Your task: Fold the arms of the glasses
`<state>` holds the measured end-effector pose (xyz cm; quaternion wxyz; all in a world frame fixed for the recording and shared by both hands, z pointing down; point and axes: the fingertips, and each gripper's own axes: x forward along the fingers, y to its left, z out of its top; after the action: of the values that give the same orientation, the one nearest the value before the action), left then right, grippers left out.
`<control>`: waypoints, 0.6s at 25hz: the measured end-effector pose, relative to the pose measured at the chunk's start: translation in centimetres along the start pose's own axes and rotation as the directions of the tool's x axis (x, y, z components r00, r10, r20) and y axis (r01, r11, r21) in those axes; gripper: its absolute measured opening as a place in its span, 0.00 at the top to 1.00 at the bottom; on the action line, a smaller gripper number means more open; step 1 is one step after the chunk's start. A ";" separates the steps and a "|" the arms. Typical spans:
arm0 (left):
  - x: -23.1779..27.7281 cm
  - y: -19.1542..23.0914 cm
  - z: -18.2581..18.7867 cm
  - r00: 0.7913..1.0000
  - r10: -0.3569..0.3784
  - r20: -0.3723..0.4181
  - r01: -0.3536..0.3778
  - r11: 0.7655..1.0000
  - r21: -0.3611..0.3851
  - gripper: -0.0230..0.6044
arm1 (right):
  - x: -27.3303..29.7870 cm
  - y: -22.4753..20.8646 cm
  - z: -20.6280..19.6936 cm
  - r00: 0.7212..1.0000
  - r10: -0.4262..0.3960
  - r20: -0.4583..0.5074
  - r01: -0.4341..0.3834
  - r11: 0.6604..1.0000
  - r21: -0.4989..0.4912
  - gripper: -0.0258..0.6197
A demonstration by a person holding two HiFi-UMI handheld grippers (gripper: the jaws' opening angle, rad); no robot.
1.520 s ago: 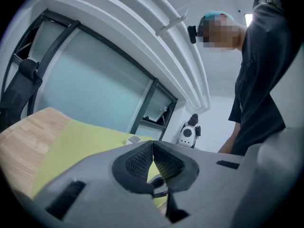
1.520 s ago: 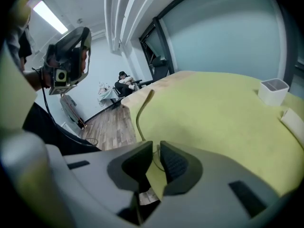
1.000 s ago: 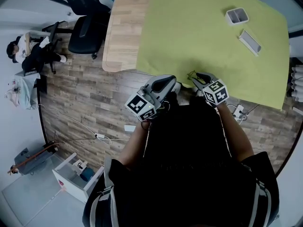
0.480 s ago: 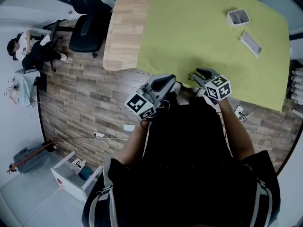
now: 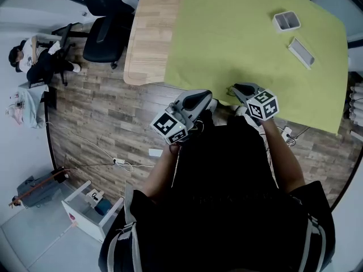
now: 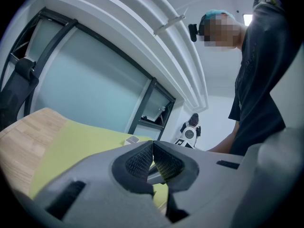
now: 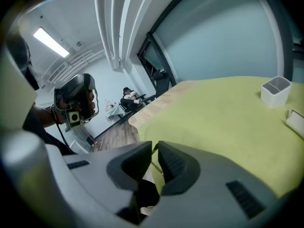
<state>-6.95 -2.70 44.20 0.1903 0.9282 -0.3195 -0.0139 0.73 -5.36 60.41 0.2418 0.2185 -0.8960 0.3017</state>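
Note:
Between the pads of my right gripper (image 7: 154,148) runs a thin olive-green wire (image 7: 159,163), an arm of the glasses; the jaws stand shut on it with a hair's gap. The rest of the glasses is hidden behind the jaws. In the head view the right gripper (image 5: 235,89) hovers at the near edge of the green cloth (image 5: 238,33), and the glasses cannot be made out there. My left gripper (image 5: 209,102) is just left of it, off the table's edge. The left gripper (image 6: 153,148) has its ribbed pads pressed together, and I cannot make out anything between them.
A white open box (image 5: 285,20) and a flat grey case (image 5: 299,51) lie at the far right of the cloth. Bare wooden tabletop (image 5: 147,33) lies left of the cloth. A black office chair (image 5: 102,38) stands by the table's left side; a person (image 5: 28,61) sits beyond it.
The right gripper has shifted slightly right and toward the cloth's edge. The thin frame seen by its tips a second ago is now hidden in the head view. The left gripper has barely moved.

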 end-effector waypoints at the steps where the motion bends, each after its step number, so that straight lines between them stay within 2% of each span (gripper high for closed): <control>1: 0.1 0.0 -0.1 1.000 -0.003 -0.003 0.003 1.000 0.000 0.93 | -0.1 0.0 0.0 1.000 0.000 -0.001 0.000 1.000 0.004 0.87; 7: 0.7 0.1 0.1 1.000 -0.018 -0.004 0.018 1.000 -0.007 0.93 | -0.8 -0.3 -0.2 1.000 -0.006 0.003 0.006 1.000 0.022 0.88; 15: 1.6 0.2 0.0 0.999 -0.042 -0.007 0.042 0.999 -0.017 0.93 | -3.1 -1.3 -1.8 0.998 -0.056 0.019 0.054 0.995 0.081 0.88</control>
<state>-5.76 -3.79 44.39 0.1991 0.9330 -0.2992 -0.0172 4.38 -4.38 60.45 0.2314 0.2558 -0.8793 0.3284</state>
